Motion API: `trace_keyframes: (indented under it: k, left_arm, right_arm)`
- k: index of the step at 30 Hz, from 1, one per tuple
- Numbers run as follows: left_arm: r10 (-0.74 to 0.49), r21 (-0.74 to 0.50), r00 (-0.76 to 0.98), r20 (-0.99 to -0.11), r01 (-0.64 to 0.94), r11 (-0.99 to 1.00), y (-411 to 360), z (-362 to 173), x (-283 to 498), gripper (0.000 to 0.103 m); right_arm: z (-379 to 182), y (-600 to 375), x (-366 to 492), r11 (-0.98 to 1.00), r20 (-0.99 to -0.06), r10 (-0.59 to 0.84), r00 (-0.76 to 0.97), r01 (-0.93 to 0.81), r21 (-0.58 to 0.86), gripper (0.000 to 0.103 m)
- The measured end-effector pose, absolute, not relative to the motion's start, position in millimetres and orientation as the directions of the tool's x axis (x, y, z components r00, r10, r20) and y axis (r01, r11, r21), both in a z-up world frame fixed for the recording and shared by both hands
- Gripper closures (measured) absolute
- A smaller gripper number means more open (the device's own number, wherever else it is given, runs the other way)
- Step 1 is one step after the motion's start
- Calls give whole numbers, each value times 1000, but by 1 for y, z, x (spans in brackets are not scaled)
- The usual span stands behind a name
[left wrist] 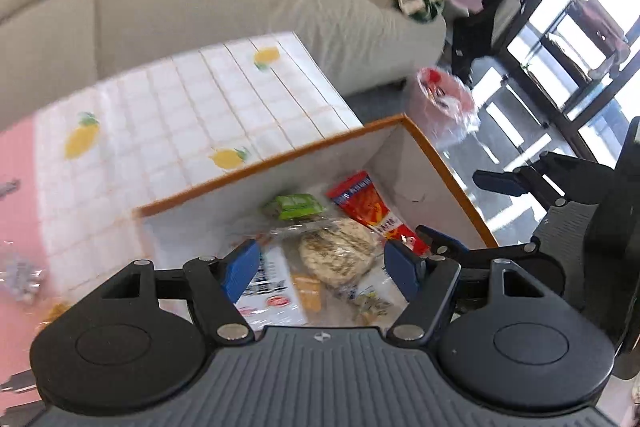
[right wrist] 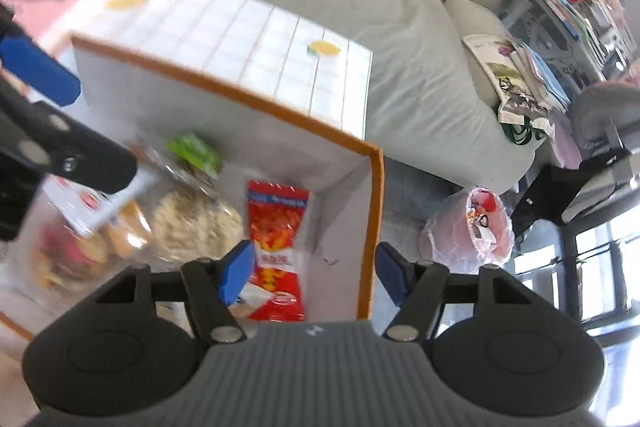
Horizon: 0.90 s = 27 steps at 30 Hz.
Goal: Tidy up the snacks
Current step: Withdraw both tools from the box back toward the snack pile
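Observation:
A white box with an orange rim [left wrist: 256, 167] [right wrist: 224, 87] stands on the table and holds several snacks: a red packet [left wrist: 368, 211] [right wrist: 278, 227], a green packet [left wrist: 294, 207] [right wrist: 194, 151], a clear bag of round crackers [left wrist: 336, 251] [right wrist: 196, 223] and a white packet [left wrist: 268, 291] [right wrist: 90, 205]. My left gripper [left wrist: 324, 267] is open and empty above the box. My right gripper [right wrist: 314, 269] is open and empty over the box's right wall. The right gripper also shows in the left wrist view [left wrist: 472, 211].
The table wears a white tiled cloth with lemons [left wrist: 180, 107] [right wrist: 256, 31]. A beige sofa [left wrist: 240, 7] [right wrist: 400, 67] stands behind it. A pink bin with a plastic liner [left wrist: 440, 103] [right wrist: 476, 227] sits on the floor right of the box. Loose wrapped snacks [left wrist: 20, 275] lie at the table's left.

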<state>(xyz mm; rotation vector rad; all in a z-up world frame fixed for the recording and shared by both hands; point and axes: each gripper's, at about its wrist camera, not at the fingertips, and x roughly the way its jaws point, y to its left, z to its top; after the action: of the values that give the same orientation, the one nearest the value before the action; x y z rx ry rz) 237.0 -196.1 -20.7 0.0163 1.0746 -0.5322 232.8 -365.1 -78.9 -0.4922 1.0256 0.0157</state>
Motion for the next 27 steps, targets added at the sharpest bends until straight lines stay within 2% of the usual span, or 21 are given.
trace_keyframes:
  k: [13, 22, 27]
  left_arm:
    - [-397, -259, 519, -757, 320, 911, -91, 33, 156, 20]
    - [-329, -286, 554, -765, 166, 944, -15, 11, 120, 20]
    - [-307, -270, 580, -754, 152, 951, 15, -5, 100, 20]
  right_arm:
    - [-13, -286, 170, 968, -774, 23, 632, -208, -141, 33]
    - [-12, -224, 124, 986, -698, 108, 708, -164, -14, 32]
    - [-23, -196, 99, 991, -664, 109, 740, -132, 15, 31]
